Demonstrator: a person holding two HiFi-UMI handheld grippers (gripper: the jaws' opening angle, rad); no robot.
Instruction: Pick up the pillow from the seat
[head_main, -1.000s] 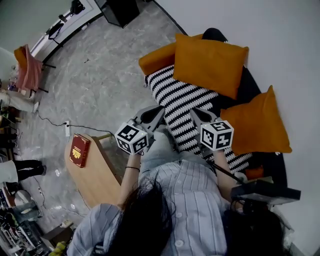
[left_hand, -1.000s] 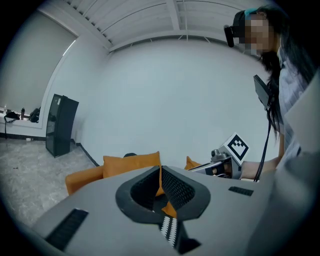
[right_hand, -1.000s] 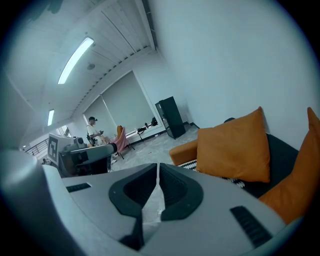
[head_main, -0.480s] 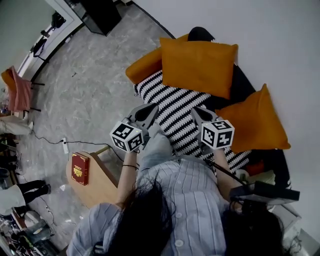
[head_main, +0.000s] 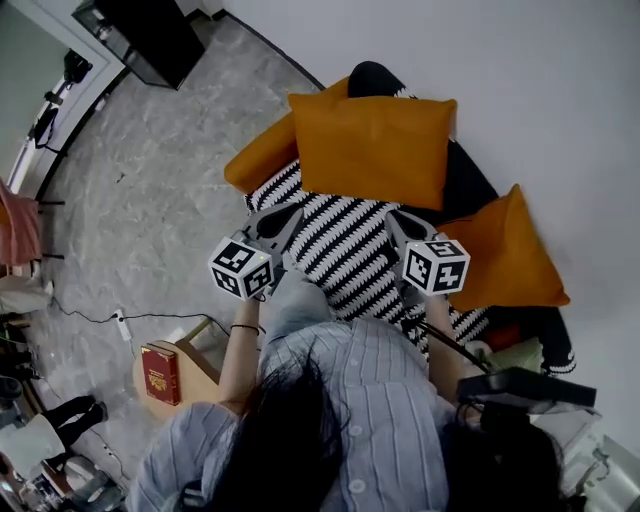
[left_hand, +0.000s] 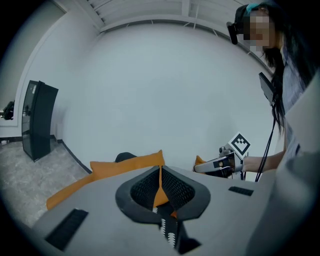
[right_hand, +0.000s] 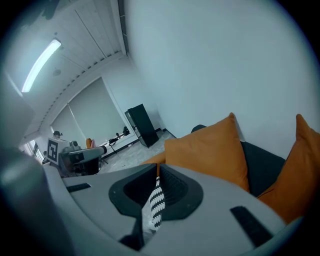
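Note:
An orange pillow leans against the dark sofa's back, above a black-and-white striped seat cover. A second orange pillow lies at the sofa's left end and a third at its right. My left gripper hovers over the striped cover's left edge, shut and empty. My right gripper hovers over the cover's right part, also shut and empty. In the left gripper view the gripper points at an orange pillow. In the right gripper view the gripper points beside an orange pillow.
A wooden side table with a red book stands at the lower left. A cable and power strip lie on the marble floor. A black cabinet stands at the far left. A white wall runs behind the sofa.
The person has stepped nearer the sofa, and both grippers have come forward over the striped cover. Both stay shut. The side table has slid down and back in the view.

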